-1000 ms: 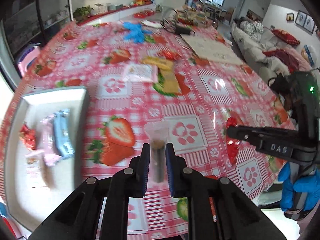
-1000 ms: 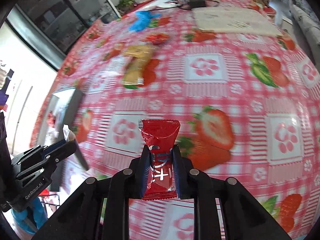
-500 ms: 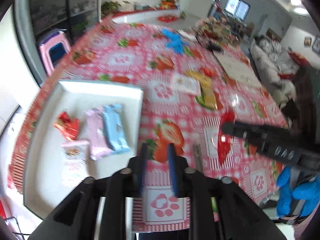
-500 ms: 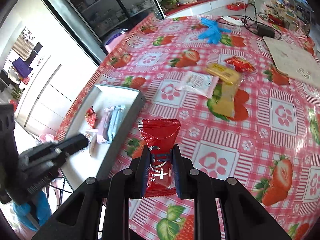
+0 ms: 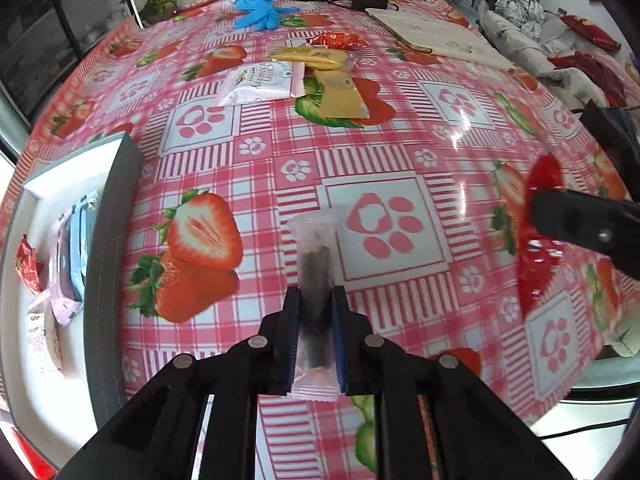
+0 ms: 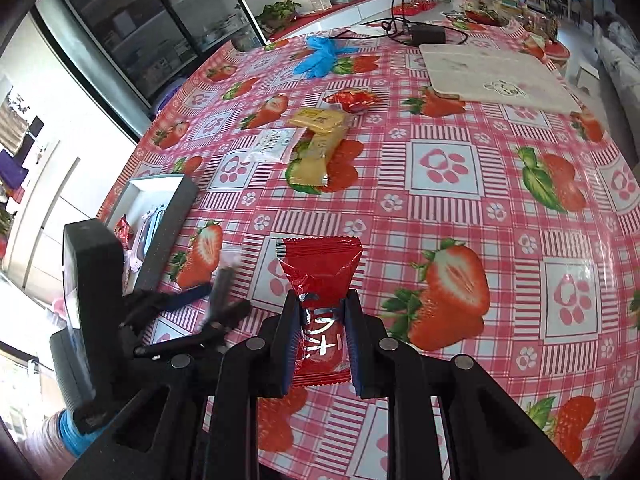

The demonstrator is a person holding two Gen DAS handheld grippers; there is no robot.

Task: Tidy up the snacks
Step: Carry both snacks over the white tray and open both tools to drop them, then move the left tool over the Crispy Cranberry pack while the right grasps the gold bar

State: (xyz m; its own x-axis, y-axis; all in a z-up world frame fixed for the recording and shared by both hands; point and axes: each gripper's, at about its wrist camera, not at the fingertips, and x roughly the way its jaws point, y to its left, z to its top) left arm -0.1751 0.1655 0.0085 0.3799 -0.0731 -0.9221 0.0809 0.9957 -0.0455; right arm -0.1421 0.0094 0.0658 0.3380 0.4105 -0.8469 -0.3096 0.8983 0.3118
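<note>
Snacks are gripped: left claw [image 5: 316, 320] clamps clear stick packet [image 5: 315, 264], right claw [image 6: 322, 320] red packet [image 6: 320, 276].

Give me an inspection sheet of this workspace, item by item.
Surface: table under a strawberry-print tablecloth.
Job's things: white tray at the left edge, holding several packets; clear-wrapped dark snack stick; red snack packet; white cracker packet, yellow packets and a red wrapper loose mid-table.
Clutter: blue gloves; beige mat.
Grippers: left gripper shut on the snack stick; right gripper shut on the red packet.
Cables: black adapter with cord at the far end.
Surroundings: glass-door cabinet; sofa.
</note>
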